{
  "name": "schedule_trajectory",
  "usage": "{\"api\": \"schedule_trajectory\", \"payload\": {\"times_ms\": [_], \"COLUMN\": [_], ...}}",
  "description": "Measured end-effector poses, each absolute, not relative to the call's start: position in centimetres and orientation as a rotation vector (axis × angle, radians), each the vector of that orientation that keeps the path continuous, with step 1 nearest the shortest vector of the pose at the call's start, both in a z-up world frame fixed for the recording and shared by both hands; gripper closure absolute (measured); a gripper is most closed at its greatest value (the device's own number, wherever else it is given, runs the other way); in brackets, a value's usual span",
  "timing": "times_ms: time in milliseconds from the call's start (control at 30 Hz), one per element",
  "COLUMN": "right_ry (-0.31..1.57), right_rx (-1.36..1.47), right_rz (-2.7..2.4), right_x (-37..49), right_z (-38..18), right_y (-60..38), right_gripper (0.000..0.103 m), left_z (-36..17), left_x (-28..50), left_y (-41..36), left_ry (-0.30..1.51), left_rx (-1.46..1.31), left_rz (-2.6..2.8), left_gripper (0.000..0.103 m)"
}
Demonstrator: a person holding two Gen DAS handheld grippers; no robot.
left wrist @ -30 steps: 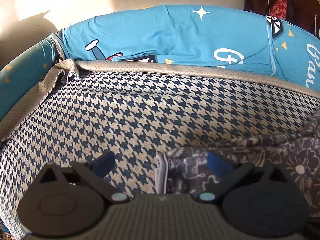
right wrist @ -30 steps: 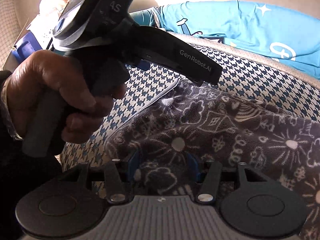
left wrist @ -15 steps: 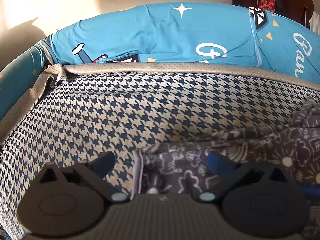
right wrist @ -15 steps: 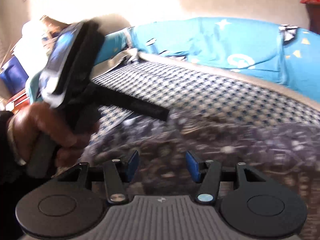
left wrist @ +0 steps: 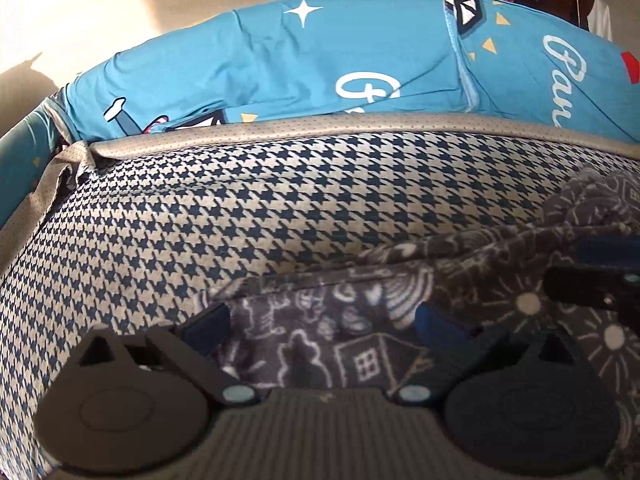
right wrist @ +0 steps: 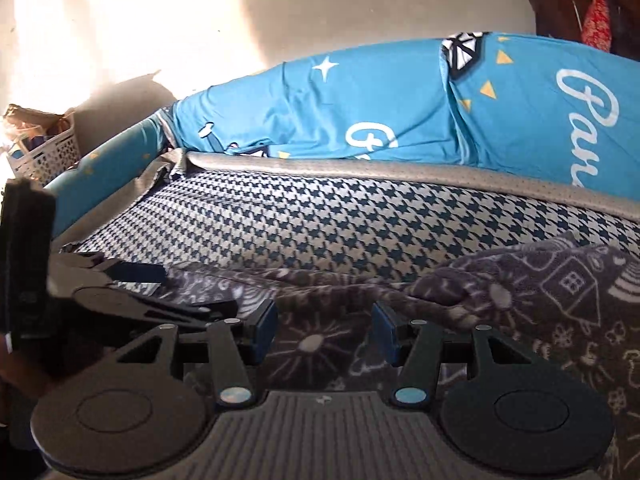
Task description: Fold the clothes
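A wide bed surface (left wrist: 280, 208) covered in blue-and-cream houndstooth cloth fills both wrist views, with a grey piped edge along its far side. Behind it lie turquoise pillows (left wrist: 320, 68) printed with white stars and looping script.

The task's thing, a dark grey fleece garment (right wrist: 520, 300) patterned with white line drawings of houses, suns and flowers, lies on the near part of the bed, spread low on the left and bunched into soft folds toward the right. It looks light, limp and slightly fuzzy, so it should drape and sag rather than hold a shape, and the nap should give the pads good friction. The best place to take hold seems to be its pale hemmed edge, seen in the left wrist view just ahead of the fingers, pinching a single layer near a corner.

The left gripper (left wrist: 320, 324) has its blue pads spread wide apart with fleece lying between them, released, nothing pinched. The right gripper (right wrist: 324, 328) is likewise parted over the cloth, its pads clear of the fabric and gripping nothing.

At the far left of the right wrist view, a white lattice basket (right wrist: 44, 152) sits by the wall; it holds some brownish and dark blue items, too blurred to name.
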State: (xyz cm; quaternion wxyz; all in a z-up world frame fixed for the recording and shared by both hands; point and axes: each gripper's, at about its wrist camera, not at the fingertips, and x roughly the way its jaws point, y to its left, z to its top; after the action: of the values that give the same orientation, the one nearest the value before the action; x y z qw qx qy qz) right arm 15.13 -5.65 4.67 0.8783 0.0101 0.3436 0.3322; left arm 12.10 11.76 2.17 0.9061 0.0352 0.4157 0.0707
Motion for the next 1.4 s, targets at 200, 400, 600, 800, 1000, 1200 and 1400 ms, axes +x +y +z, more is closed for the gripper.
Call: {"api": "schedule_trajectory", "payload": {"times_ms": [200,400,600,800,1000,1200,1400], "right_ry": [0.726,0.766,0.805,0.795,0.800,0.800,0.784], "right_rx": [0.041,0.057,0.040,0.007,0.038,0.026,-0.038], "right_rz": [0.685,0.662,0.641,0.630,0.635,0.650,0.649], "right_x": [17.0,18.6,19.2,19.0,18.6,17.2,15.7], "right_z": [3.7,2.6,1.4,1.2,2.4,3.7,3.7], "right_y": [-5.4,-4.6,-4.0,-3.6,-4.1,-4.5,-5.3], "right_gripper": [0.050,0.051,0.053,0.054,0.051,0.050,0.069], "left_z": [1.7,1.2,1.1,0.9,0.7,0.6,0.6], "left_x": [12.3,12.6,12.8,13.1,13.1,13.1,13.0], "left_y": [10.4,10.0,10.1,10.0,10.0,10.0,9.9], "left_ry": [0.867,0.878,0.880,0.886,0.888,0.889,0.887], "left_rx": [0.102,0.102,0.090,0.090,0.101,0.100,0.103], "left_rz": [0.113,0.109,0.112,0.119,0.121,0.121,0.124], "left_gripper": [0.000,0.000,0.000,0.000,0.000,0.000,0.000]}}
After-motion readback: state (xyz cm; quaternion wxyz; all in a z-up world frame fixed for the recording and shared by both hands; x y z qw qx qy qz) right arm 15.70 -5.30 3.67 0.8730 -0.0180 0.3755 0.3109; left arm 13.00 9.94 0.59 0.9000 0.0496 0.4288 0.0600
